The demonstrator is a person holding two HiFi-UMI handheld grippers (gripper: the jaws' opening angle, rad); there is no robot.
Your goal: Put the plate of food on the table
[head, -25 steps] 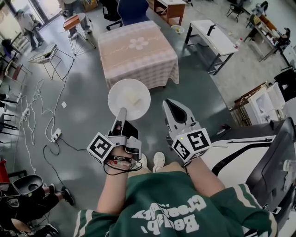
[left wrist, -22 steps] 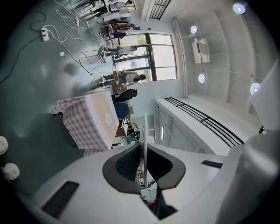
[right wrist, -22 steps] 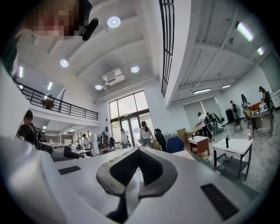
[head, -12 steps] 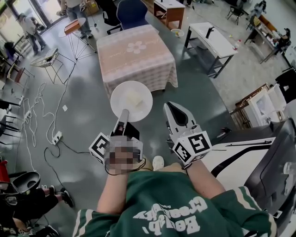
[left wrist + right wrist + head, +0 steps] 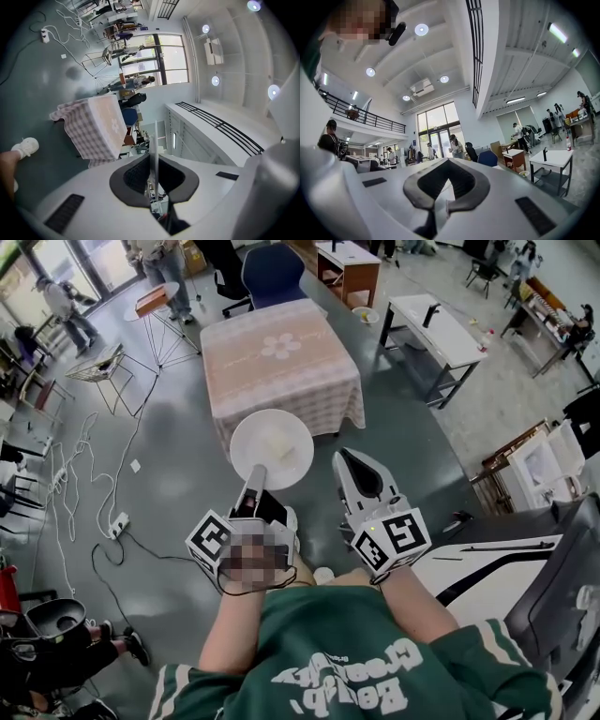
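Head view: holds plate [image 5: 272,448] by its near rim in left claw [image 5: 255,474], level so food [image 5: 274,441] stays on, above the floor [image 5: 169,456], short of the worktop [image 5: 281,357].
Left gripper view: clamps plate edge-on, claw closed on its rim.
Right gripper view: shows right claw [image 5: 445,202] closed on nothing, free to help.

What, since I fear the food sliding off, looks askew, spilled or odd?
Nothing stands out. The left tongs grip the plate by its near rim; it looks level, the pale food sits near its middle, and nothing has spilled. The table ahead has its cloth lying straight.
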